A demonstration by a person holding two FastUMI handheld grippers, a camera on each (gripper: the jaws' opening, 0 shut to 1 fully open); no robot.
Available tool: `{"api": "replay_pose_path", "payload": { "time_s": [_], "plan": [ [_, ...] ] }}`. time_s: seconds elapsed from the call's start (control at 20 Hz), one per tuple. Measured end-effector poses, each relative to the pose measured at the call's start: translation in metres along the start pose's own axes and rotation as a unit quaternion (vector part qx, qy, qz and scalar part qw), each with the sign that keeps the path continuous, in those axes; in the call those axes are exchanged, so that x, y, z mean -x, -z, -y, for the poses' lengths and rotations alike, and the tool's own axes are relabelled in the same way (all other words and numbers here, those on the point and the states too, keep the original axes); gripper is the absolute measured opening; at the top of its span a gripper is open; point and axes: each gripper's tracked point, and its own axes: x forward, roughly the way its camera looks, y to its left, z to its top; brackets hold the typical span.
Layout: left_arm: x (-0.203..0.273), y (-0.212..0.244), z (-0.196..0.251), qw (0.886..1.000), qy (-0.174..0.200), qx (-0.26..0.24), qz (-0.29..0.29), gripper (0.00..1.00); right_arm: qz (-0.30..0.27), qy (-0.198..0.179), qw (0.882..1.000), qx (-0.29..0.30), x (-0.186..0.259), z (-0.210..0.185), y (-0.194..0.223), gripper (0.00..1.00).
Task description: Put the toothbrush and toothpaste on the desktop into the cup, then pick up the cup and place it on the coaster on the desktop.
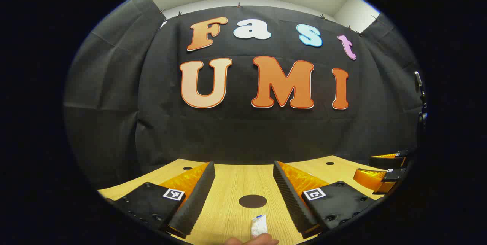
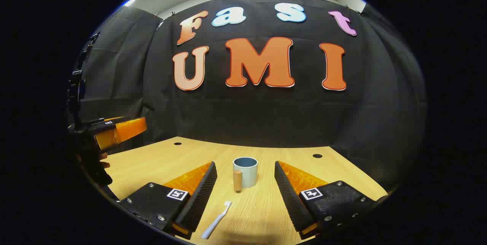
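Presently, worktop (image 2: 159, 161): pale wood grain.
Cup (image 2: 246, 172): grey-blue cylinder, wooden handle, upright.
Toothbrush (image 2: 216, 220): white, flat, before cup.
Toothpaste (image 1: 258, 225): white tube, near edge.
Left tool (image 1: 243, 184): wide open, empty.
Right tool (image 2: 245, 184): wide open, empty.

Toothpaste (image 1: 258, 225) poking in at the bottom rim of the left gripper view, just below the dark coaster (image 1: 252, 201); only its white crimped end visible, the rest cut off. Sliver of a hand (image 1: 251, 241) beneath the tube, sliced by the same rim. Far right of the coaster, the other claw (image 1: 382, 171) clipped at the edge, jaw gap unclear. Over in the right gripper view, toothbrush (image 2: 217, 220) handle running off the bottom, below the cup (image 2: 245, 172). Left of the cup, the far claw (image 2: 114, 131) half lost in shadow, hand behind it too dark to make out.
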Motion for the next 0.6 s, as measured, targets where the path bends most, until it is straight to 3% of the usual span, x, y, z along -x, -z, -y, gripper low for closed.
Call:
{"api": "replay_pose_path", "payload": {
  "time_s": [0.6],
  "plan": [
    [-0.004,0.019,0.005,0.999,0.011,-0.010,-0.039,0.98,-0.030,-0.025,0.999,-0.004,-0.004,-0.015,0.014,0.92]
  ]
}}
